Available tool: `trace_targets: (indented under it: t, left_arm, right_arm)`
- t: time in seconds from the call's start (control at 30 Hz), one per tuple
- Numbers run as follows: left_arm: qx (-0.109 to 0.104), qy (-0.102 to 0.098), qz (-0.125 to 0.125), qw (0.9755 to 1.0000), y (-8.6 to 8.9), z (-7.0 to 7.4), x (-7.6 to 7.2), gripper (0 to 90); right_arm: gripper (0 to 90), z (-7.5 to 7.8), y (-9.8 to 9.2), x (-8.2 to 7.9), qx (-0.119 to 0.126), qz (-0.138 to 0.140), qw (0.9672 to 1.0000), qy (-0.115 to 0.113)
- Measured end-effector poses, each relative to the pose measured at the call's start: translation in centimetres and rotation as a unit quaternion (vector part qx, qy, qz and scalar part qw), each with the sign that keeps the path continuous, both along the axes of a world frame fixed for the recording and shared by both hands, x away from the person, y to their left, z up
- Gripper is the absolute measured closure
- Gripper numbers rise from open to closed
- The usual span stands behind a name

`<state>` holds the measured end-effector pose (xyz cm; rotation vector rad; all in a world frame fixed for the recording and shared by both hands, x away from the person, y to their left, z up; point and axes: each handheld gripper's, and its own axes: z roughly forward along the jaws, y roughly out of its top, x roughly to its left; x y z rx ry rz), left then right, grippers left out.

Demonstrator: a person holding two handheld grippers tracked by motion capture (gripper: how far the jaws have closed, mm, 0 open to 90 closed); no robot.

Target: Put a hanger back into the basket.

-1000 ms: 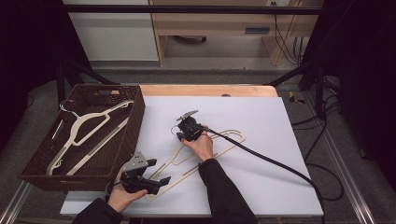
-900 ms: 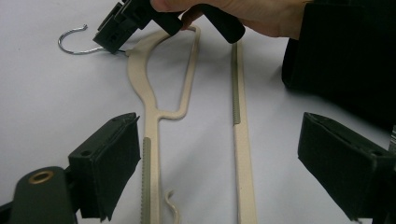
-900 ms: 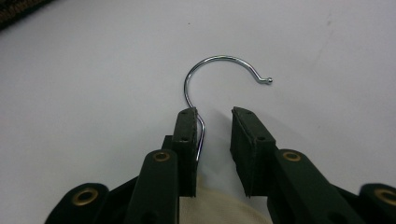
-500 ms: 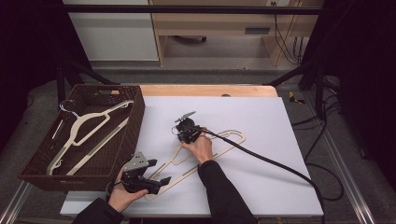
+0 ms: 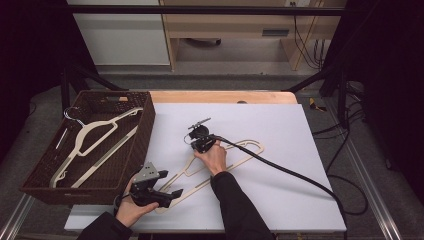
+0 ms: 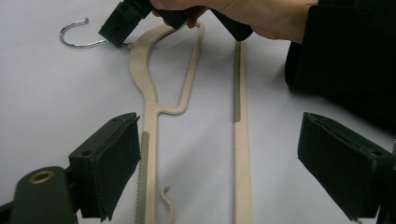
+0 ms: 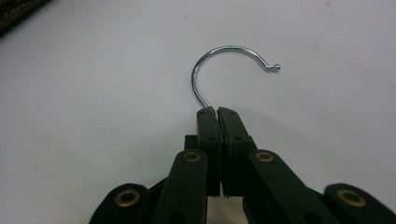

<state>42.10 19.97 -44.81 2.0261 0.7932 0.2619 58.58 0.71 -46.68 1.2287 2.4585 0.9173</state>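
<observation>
A cream hanger (image 5: 220,162) with a shiny silver metal hook (image 7: 229,70) lies on a plain white table top (image 5: 280,200) edged in pale wood. Both grippers are matt black: the right gripper (image 7: 218,112) has brass-coloured rivets, and the left gripper (image 5: 172,194) carries a grey plate. A black cable (image 5: 280,167) crosses the white surface. The woven basket (image 5: 127,165) is dark brown, holding another cream hanger (image 5: 95,132). The person's sleeves (image 5: 235,205) are black.
</observation>
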Motion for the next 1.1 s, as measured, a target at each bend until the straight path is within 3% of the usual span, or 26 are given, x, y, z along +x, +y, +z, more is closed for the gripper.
trace_targets:
  t: [0.2,0.43,0.57,0.7,0.87,1.0,1.1]
  left_arm:
    - [0.002,0.003,0.004,1.0,-0.1,0.1,0.3,12.4]
    - [0.009,0.016,0.016,0.9997,-0.9,0.5,1.6,14.2]
    - [0.018,0.019,0.027,0.9993,-1.4,0.7,3.0,17.2]
    - [0.018,0.044,0.033,0.9983,-2.1,0.5,4.4,22.2]
    - [0.038,0.046,0.04,0.9974,-3.0,0.0,5.7,29.7]
    - [0.031,0.068,0.048,0.9961,-3.3,-0.3,6.9,36.0]
    - [0.011,0.089,0.044,0.995,-3.5,-0.8,7.8,45.3]
  right_arm:
    - [89.0,1.1,-0.1,-0.7,0.006,0.003,0.9999,-0.014]
    - [89.1,2.4,-0.6,-1.7,0.021,0.019,0.9987,-0.043]
    - [89.1,2.9,-0.8,-2.1,0.025,0.02,0.9983,-0.048]
    - [89.1,3.4,-1.2,-2.4,0.029,0.027,0.9976,-0.057]
    - [89.1,3.8,-1.3,-2.8,0.032,0.033,0.9966,-0.069]
    - [89.1,4.1,-1.4,-3.1,0.034,0.037,0.9959,-0.074]
    - [89.1,4.4,-1.5,-3.4,0.04,0.037,0.9956,-0.076]
